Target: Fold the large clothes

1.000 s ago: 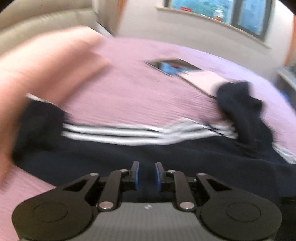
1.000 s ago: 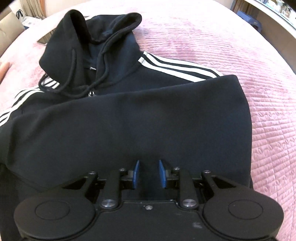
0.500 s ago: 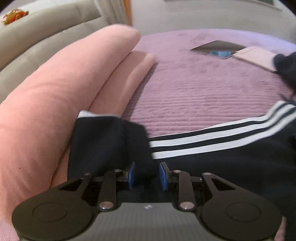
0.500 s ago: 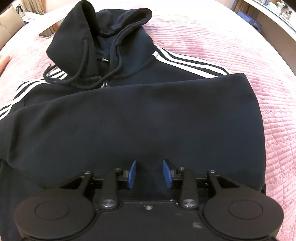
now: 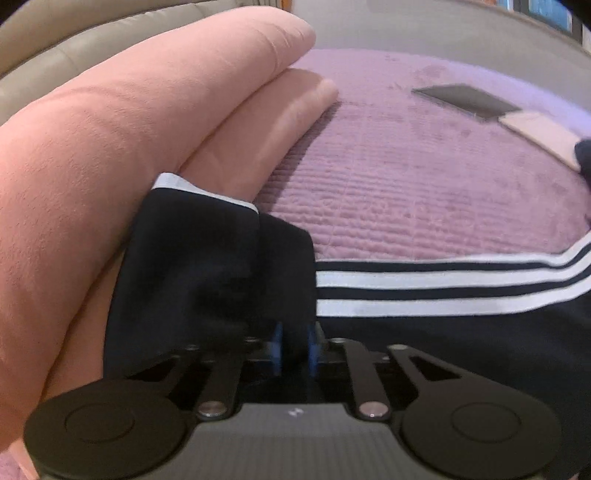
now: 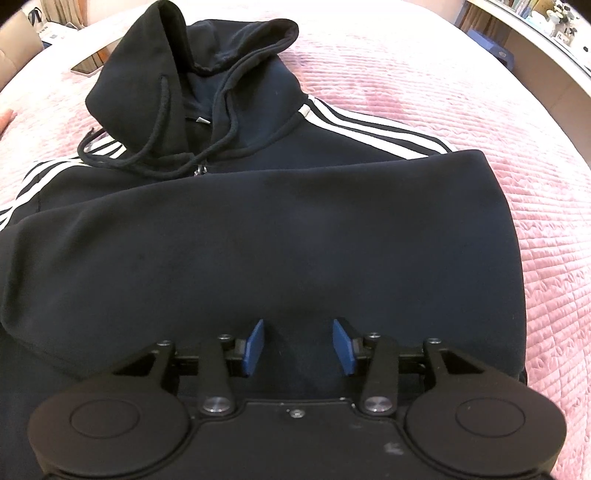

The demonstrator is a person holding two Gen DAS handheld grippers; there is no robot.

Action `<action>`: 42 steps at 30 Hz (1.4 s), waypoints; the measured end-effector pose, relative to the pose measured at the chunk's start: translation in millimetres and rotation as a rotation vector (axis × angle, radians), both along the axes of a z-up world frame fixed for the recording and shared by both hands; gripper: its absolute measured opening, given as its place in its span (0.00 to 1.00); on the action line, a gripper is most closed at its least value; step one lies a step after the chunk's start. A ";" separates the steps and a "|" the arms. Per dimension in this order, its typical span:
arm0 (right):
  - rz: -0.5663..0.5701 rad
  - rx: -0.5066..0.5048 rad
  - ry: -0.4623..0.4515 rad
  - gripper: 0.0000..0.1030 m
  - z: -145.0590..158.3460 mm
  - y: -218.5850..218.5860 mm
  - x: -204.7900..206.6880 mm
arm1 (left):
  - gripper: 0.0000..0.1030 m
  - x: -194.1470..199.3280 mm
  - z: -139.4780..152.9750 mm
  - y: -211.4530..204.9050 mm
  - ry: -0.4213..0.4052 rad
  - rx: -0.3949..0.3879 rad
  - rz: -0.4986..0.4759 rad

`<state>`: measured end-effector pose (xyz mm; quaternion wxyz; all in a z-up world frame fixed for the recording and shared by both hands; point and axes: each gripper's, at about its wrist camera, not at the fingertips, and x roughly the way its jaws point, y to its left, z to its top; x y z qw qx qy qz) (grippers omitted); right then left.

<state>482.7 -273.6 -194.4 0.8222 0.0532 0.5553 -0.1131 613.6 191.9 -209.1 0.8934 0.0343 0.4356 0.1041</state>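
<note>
A black hoodie (image 6: 258, 229) with white stripes lies spread on a pink quilted bed (image 6: 424, 74), hood (image 6: 192, 55) toward the far side, one sleeve folded across the chest. My right gripper (image 6: 298, 343) hovers over the folded sleeve; its jaws are opening and the pads press on nothing. In the left wrist view the other striped sleeve (image 5: 443, 295) stretches to the right, and its cuff (image 5: 221, 266) rests against a pink folded blanket (image 5: 110, 147). My left gripper (image 5: 294, 349) is shut on the cuff, with black fabric pinched between the blue pads.
A dark tablet (image 5: 465, 101) and a pale booklet (image 5: 539, 133) lie on the bed beyond the sleeve. A beige padded headboard (image 5: 55, 48) rises behind the blanket. A shelf with small items (image 6: 535, 22) runs along the bed's right side.
My left gripper swept left along the striped sleeve to its cuff and closed on it. My right gripper's jaws spread wider above the folded sleeve, staying nearly in place.
</note>
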 end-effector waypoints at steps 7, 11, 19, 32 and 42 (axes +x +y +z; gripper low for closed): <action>0.046 -0.084 -0.126 0.49 24.4 8.7 -19.4 | 0.08 -43.1 50.4 -58.9 -0.130 -0.037 -0.133; 0.093 -0.077 -0.154 0.49 34.9 13.8 -29.3 | 0.08 -71.3 74.2 -111.3 -0.160 -0.150 -0.240; 0.108 -0.049 -0.181 0.49 52.1 0.7 -50.1 | 0.07 -102.7 109.4 -248.6 -0.208 -0.435 -0.551; 0.117 -0.031 -0.123 0.49 37.8 -16.6 -68.9 | 0.49 -99.8 50.0 -171.6 0.006 -0.079 -0.153; 0.179 -0.025 -0.114 0.49 32.7 6.3 -62.8 | 0.25 -70.3 4.7 -148.5 0.090 -0.068 -0.154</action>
